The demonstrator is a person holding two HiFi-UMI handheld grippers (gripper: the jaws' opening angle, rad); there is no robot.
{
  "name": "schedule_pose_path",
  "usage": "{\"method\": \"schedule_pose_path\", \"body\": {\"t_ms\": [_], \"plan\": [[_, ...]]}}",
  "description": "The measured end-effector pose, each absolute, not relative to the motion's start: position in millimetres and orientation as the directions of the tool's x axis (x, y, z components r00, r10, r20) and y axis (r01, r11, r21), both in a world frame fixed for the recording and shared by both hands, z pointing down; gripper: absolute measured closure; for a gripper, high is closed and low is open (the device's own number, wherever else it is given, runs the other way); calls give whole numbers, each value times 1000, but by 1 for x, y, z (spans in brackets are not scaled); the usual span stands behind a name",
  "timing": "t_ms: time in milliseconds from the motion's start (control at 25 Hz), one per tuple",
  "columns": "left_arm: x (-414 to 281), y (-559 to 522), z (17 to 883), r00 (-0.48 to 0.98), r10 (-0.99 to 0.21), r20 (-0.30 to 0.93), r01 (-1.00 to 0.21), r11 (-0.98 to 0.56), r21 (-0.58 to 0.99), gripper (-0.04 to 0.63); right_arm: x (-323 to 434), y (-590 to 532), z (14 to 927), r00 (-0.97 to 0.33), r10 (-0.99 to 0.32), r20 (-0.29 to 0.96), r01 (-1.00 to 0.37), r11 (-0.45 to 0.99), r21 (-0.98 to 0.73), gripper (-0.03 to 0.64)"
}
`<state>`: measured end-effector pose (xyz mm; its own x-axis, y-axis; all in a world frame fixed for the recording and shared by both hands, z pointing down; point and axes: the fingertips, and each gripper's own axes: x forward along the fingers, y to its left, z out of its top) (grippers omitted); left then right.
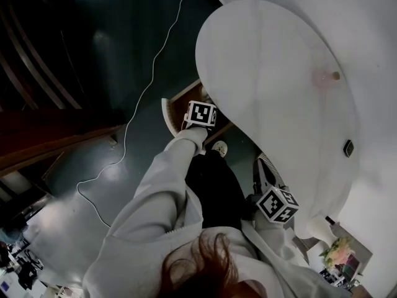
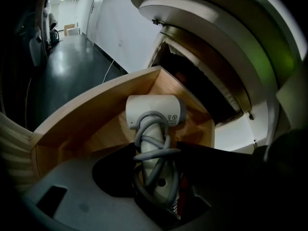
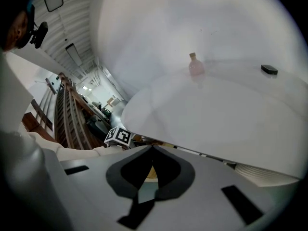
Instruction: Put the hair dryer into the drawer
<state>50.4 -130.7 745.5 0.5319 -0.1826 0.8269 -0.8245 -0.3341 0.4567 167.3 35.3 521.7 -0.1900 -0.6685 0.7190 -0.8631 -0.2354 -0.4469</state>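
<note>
A white hair dryer, its grey cord wound round the handle, sits between the jaws of my left gripper, which is shut on the handle. It hangs head-first over the open wooden drawer, just above the drawer floor. In the head view the left gripper is over that drawer, under the edge of the white table. My right gripper is shut with nothing in it, held off beside the table edge; its marker cube shows in the head view.
The rounded white table carries a small pink bottle and a small dark object. A white cable trails over the dark glossy floor. The table's overhanging rim hangs above the drawer opening.
</note>
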Motion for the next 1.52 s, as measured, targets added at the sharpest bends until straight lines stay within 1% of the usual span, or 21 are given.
{"method": "schedule_pose_path", "body": {"t_ms": [280,640,760,960,1120,1240,1320,1400,1440,1520], "plan": [[53,-125,747,554,-139,821,-811,-312,494,328,159,29,521,-200,-664,721,-868,-221,-444,568],[52,-126,748,556,-142,819,-814,-294,501,319,159,31,520,-197,-669,717,-868,-221,-445,568],[48,-132,745,575,-171,800,-816,-194,544,307,161,30,521,-201,-670,715,-867,-218,-448,568],[35,-147,727,626,-283,726,-761,-18,649,304,160,24,521,-207,-676,707,-864,-213,-456,567],[19,-148,713,628,-315,712,-713,133,688,304,158,15,520,-221,-684,695,-862,-197,-468,568],[11,-148,700,618,-335,711,-698,183,692,304,156,5,517,-238,-692,681,-859,-177,-480,568],[5,-150,687,612,-362,703,-693,183,697,304,154,-1,515,-250,-699,670,-856,-163,-490,566],[3,-150,672,636,-366,680,-680,150,717,305,153,-7,512,-264,-707,656,-853,-148,-501,567],[4,-148,664,657,-348,668,-681,106,725,305,152,-10,510,-270,-711,649,-850,-140,-507,568],[6,-139,650,695,-278,663,-698,-37,715,305,151,-14,509,-282,-718,637,-845,-128,-519,568]]}}
